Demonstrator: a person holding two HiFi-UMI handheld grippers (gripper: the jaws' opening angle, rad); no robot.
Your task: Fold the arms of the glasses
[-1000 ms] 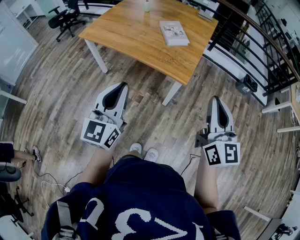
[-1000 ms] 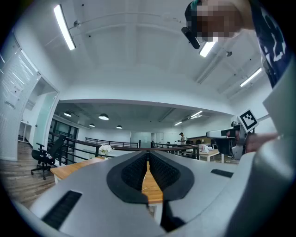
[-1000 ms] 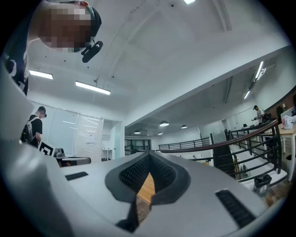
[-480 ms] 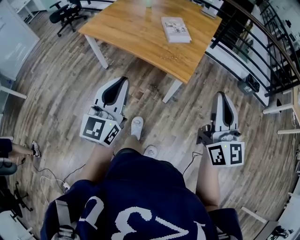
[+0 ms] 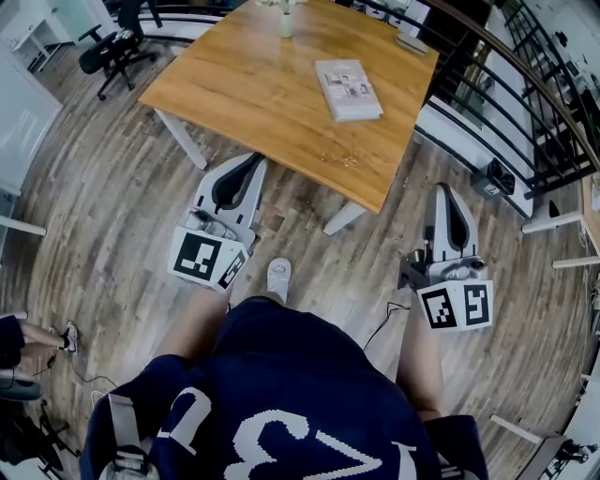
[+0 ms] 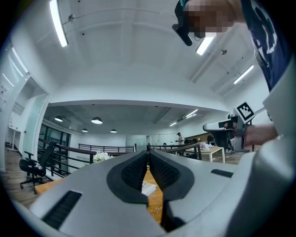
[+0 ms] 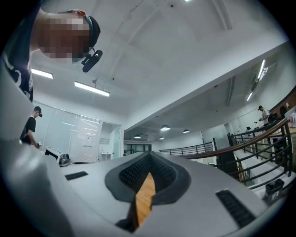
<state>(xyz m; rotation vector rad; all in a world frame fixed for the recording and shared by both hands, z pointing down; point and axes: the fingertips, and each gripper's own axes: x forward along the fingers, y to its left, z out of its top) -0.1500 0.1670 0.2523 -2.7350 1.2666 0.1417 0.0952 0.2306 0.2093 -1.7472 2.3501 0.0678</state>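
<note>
A small, faint, clear thing (image 5: pixel 336 159) lies near the front edge of the wooden table (image 5: pixel 244 84); it is too small to tell whether it is the glasses. My left gripper (image 5: pixel 251 161) is held over the floor at the table's front edge, its tips meeting with nothing between them. The left gripper view shows that gripper (image 6: pixel 148 152) shut, with the tabletop beyond. My right gripper (image 5: pixel 442 190) hangs over the floor to the right of the table's corner. It too is shut and empty, as the right gripper view (image 7: pixel 149 155) shows.
A book (image 5: pixel 348 89) lies on the table and a small vase (image 5: pixel 285 21) stands at its far edge. A black railing (image 5: pixel 506 103) runs along the right. An office chair (image 5: pixel 108 47) stands far left. My shoe (image 5: pixel 277 278) is on the wooden floor.
I have stepped forward, and the table has drawn nearer. Both grippers moved toward it, the left one reaching its front edge. Both jaws stayed shut.
</note>
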